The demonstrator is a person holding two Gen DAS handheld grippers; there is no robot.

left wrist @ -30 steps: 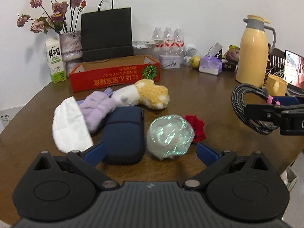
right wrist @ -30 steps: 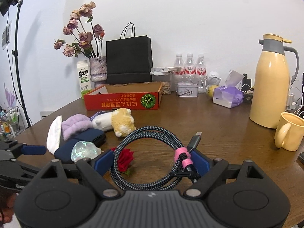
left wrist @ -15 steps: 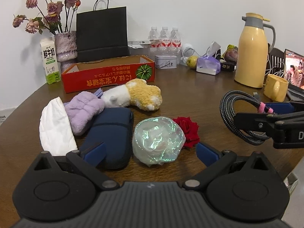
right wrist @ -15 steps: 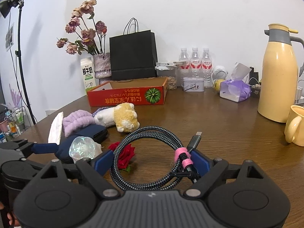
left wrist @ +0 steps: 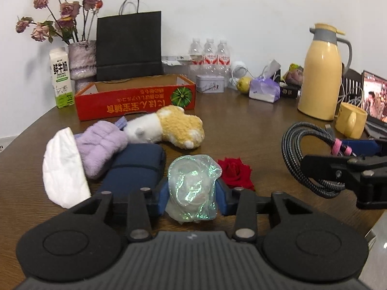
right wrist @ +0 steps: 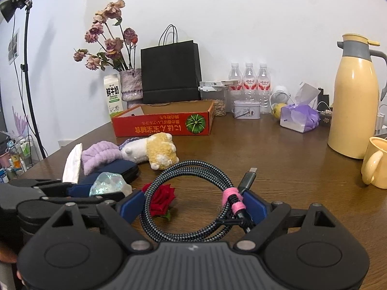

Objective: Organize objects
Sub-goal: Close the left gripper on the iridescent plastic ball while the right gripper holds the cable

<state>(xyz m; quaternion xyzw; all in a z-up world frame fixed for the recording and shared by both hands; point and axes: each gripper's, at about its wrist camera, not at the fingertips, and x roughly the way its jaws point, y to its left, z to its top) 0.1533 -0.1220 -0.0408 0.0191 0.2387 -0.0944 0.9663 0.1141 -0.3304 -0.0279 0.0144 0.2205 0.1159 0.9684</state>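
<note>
An iridescent wrapped bundle (left wrist: 193, 183) sits on the brown table (left wrist: 254, 130) between the blue pads of my left gripper (left wrist: 192, 193). Its jaws are closing and the pads press the bundle's sides. My right gripper (right wrist: 193, 204) is shut on a coiled braided cable (right wrist: 183, 166) with a pink tie, held just above the table to the right. A red rose (left wrist: 234, 171) lies beside the bundle. To its left are a navy pouch (left wrist: 137, 166), a purple fuzzy piece (left wrist: 101, 147), a white cloth (left wrist: 63, 169) and a yellow-and-white plush toy (left wrist: 169, 125).
An open red cardboard box (left wrist: 135, 104) stands behind the pile. A black paper bag (left wrist: 128, 46), a vase of dried roses, a milk carton (left wrist: 60, 79) and water bottles line the wall. A yellow thermos (left wrist: 319, 72), a yellow mug (left wrist: 350, 119) and a laptop are at the right.
The left gripper's jaws have come in from wide open onto the sides of the iridescent bundle. The right gripper still holds the cable coil in the same place.
</note>
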